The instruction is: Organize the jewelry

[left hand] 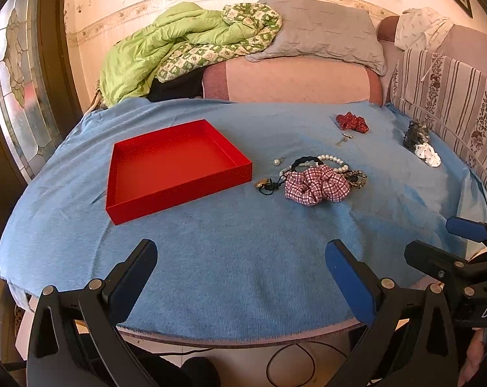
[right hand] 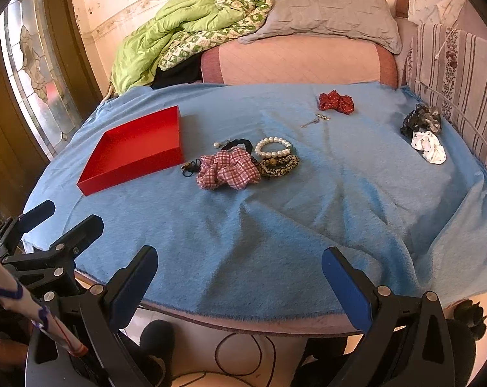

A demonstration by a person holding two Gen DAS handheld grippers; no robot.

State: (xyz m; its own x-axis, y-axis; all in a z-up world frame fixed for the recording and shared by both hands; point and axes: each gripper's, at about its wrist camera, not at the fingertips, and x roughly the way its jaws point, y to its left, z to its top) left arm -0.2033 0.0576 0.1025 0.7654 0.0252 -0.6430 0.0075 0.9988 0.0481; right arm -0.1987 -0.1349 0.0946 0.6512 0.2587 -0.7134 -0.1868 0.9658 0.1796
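An empty red tray (left hand: 132, 208) (right hand: 91, 182) sits on the blue cloth at the left. Right of it lie a red-checked scrunchie (left hand: 316, 187) (right hand: 227, 169), a pearl bracelet (left hand: 333, 161) (right hand: 272, 148), a black hair tie (right hand: 240, 144), a leopard scrunchie (right hand: 280, 166) and a pearl earring (left hand: 276, 162) (right hand: 216, 144). Farther back are a red bow (left hand: 351, 121) (right hand: 335, 102) and a small metal piece (left hand: 341, 140) (right hand: 317, 119). My left gripper (left hand: 241, 258) and right gripper (right hand: 240, 262) are open and empty at the near edge.
A grey-black scrunchie (right hand: 422, 121) and a white one (right hand: 429, 146) lie at the far right. The blue cloth (left hand: 230, 258) covers a round table. A sofa with a green quilt (left hand: 166, 45) and a grey pillow (left hand: 324, 29) stands behind. Cables lie on the floor below.
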